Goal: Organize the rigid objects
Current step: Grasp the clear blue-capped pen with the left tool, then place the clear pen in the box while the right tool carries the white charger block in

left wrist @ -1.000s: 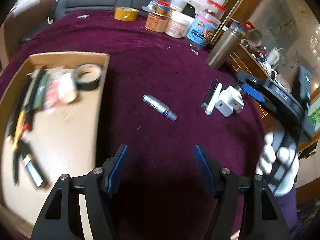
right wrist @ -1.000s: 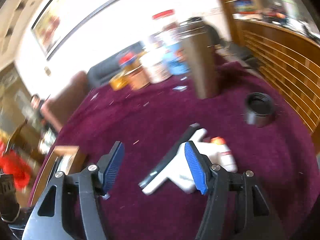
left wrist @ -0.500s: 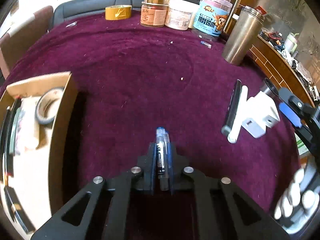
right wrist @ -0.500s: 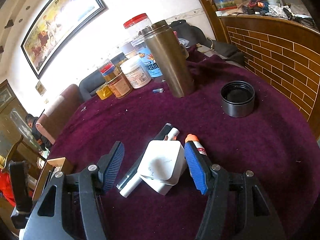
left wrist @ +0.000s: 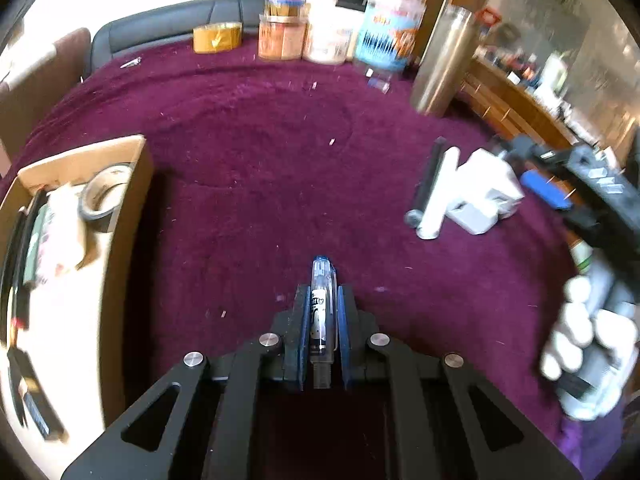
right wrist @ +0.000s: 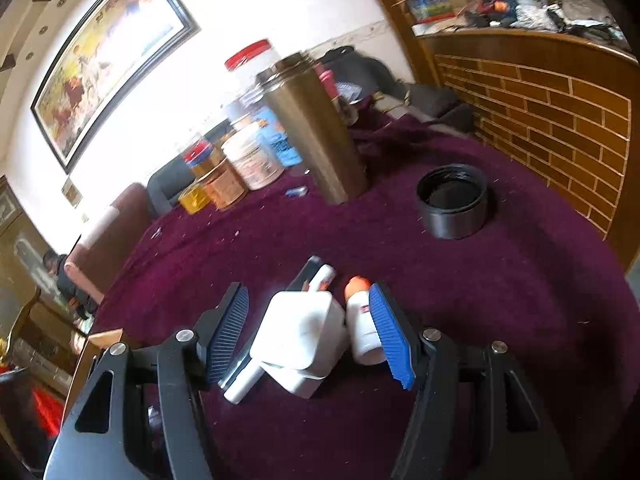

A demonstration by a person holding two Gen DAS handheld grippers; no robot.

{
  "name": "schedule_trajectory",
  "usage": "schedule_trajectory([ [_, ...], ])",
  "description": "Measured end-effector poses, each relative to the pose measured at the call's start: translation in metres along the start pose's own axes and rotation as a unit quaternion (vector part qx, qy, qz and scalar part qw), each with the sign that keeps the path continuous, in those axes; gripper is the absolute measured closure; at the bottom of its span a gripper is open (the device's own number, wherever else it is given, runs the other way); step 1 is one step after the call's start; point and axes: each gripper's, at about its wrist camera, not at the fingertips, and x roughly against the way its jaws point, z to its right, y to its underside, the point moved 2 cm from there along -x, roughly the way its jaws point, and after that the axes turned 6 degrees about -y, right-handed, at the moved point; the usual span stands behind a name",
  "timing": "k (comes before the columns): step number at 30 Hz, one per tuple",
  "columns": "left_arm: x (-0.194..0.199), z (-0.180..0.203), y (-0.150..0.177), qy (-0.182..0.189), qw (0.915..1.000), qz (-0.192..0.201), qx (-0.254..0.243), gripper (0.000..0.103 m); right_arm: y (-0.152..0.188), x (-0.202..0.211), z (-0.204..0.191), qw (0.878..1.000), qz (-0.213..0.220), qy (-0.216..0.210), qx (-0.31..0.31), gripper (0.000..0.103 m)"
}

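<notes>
My left gripper (left wrist: 323, 293) is shut on a clear pen with a blue cap (left wrist: 322, 320), which points forward over the purple cloth. To its left is a cardboard box (left wrist: 124, 216) holding a tape roll (left wrist: 102, 200), pens and other small items. My right gripper (right wrist: 308, 291) is open and straddles a white charger block (right wrist: 300, 332); neither pad touches it. A white bottle with an orange cap (right wrist: 362, 328) lies against the right pad. A black pen (left wrist: 428, 176) and a white tube (left wrist: 440, 200) lie beside the charger (left wrist: 484, 196).
A steel tumbler (right wrist: 316, 136), several jars (right wrist: 252, 160) and a yellow tape roll (left wrist: 218, 38) stand at the table's far side. A black round lid (right wrist: 452, 204) sits to the right. A brick-patterned wooden counter (right wrist: 540, 120) borders the table. A gloved hand (left wrist: 588, 340) holds the right gripper.
My left gripper came down over the pen lying on the cloth and shut on it. My right gripper closed in on the charger block until its open jaws stood around it.
</notes>
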Motion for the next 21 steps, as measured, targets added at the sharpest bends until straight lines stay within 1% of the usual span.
schedule_trajectory([
  [2,0.027,-0.006,0.006,0.025,0.9994,0.021,0.012,0.093,0.001,0.002,-0.002,1.0,-0.011,-0.002,-0.001,0.041],
  [7,0.094,-0.026,0.022,0.076,0.994,0.071,0.033,0.093,0.01,0.007,-0.017,0.997,-0.067,-0.044,0.0,0.041],
  [9,0.115,-0.041,0.03,0.092,0.9908,0.088,0.046,0.093,0.008,0.004,-0.022,0.994,-0.092,-0.064,-0.013,0.041],
  [11,0.127,-0.057,0.036,0.096,0.9887,0.099,0.059,0.093,0.002,-0.005,-0.024,0.991,-0.113,-0.069,-0.022,0.041],
  [12,0.132,-0.066,0.04,0.096,0.9877,0.103,0.068,0.093,-0.001,-0.01,-0.025,0.99,-0.124,-0.06,-0.02,0.041],
  [13,0.134,-0.074,0.042,0.096,0.9869,0.106,0.075,0.093,-0.005,-0.017,-0.026,0.991,-0.129,-0.036,-0.013,0.041],
  [15,0.139,-0.09,0.049,0.095,0.9849,0.112,0.093,0.093,-0.011,-0.031,-0.024,0.99,-0.138,0.035,0.014,0.041],
  [16,0.141,-0.098,0.054,0.093,0.984,0.113,0.101,0.093,-0.012,-0.037,-0.024,0.988,-0.147,0.05,0.022,0.041],
  [21,0.14,-0.136,0.069,0.078,0.9805,0.109,0.144,0.093,-0.005,-0.061,-0.031,0.978,-0.183,0.087,0.051,0.041],
])
